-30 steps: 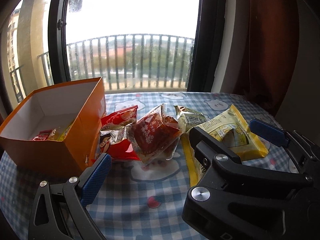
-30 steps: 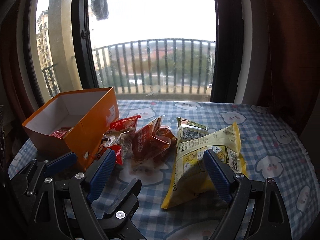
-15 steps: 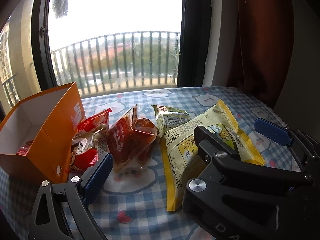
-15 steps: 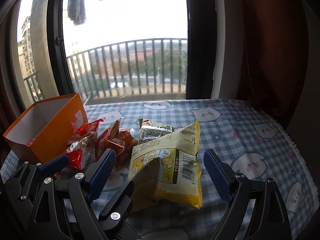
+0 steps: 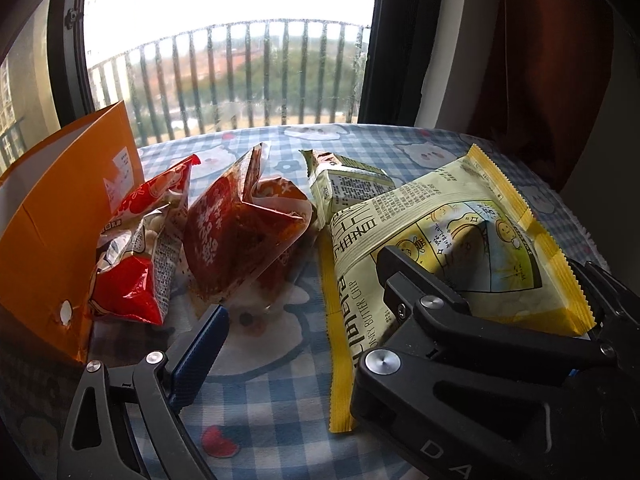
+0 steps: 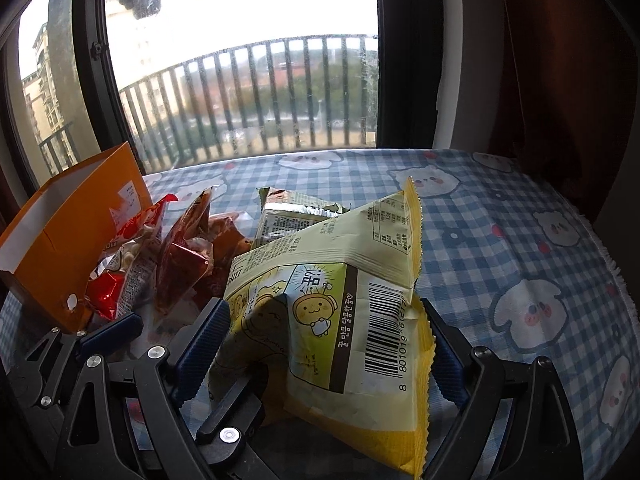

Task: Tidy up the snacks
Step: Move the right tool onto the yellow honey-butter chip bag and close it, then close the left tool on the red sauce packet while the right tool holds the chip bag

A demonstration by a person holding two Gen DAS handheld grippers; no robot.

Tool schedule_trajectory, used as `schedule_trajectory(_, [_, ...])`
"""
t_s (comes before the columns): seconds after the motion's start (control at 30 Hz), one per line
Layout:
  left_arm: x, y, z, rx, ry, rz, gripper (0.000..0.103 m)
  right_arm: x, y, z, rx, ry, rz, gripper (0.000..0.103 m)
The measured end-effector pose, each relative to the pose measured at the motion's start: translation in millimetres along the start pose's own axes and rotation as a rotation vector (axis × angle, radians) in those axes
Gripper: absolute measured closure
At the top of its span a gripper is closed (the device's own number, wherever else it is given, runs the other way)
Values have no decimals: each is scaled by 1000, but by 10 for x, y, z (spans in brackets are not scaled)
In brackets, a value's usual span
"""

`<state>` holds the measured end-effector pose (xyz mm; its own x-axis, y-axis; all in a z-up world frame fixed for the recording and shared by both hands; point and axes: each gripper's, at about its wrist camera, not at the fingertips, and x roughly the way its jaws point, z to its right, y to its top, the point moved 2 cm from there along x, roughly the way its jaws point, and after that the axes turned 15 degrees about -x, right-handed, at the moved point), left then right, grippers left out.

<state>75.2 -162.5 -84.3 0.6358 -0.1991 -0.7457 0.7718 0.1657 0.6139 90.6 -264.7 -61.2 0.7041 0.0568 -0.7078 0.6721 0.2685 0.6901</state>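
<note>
A puffed yellow chip bag (image 6: 320, 280) lies on the checked cloth between the wide-spread fingers of my right gripper (image 6: 324, 344); the blue pads flank its edges without pressing. In the left wrist view the same yellow bag (image 5: 440, 220) partly hides the right gripper (image 5: 480, 264). My left gripper (image 5: 320, 320) sits close beside it on the left, its jaws closing. Only its left finger (image 5: 200, 352) shows, and the bag's yellow side seam lies inside its span, untouched. An open orange box (image 5: 48, 232) stands at the left.
Between box and yellow bag lie a red packet (image 5: 140, 248), a dark red pouch (image 5: 240, 232) and a small green packet (image 5: 348, 188). The table (image 6: 520, 240) under a blue checked cloth ends at a window behind. A dark curtain (image 6: 560, 80) hangs on the right.
Both grippers have come forward and down toward the snacks. The yellow bag now fills the gap between the right fingers, and the orange box has slid toward the left edge of both views.
</note>
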Motion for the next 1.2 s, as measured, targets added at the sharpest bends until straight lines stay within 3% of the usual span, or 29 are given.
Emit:
schedule_trajectory(0.17, [42, -23, -39, -9, -19, -23, 8, 64, -34, 24, 25, 30, 1, 10])
schedule_trajectory(0.4, [12, -51, -38, 9, -8, -22, 8, -18, -49, -38, 6, 10, 32, 34])
schedule_trajectory(0.5, [-39, -53, -59, 12, -8, -14, 8, -60, -64, -16, 26, 11, 43, 40])
schedule_trajectory(0.87, [-243, 10, -26, 45, 9, 47, 5, -310, 34, -49, 36, 14, 119, 47])
schedule_trajectory(1.2, [-365, 163, 25, 57, -3, 69, 5, -469, 225, 35, 49, 24, 171, 48])
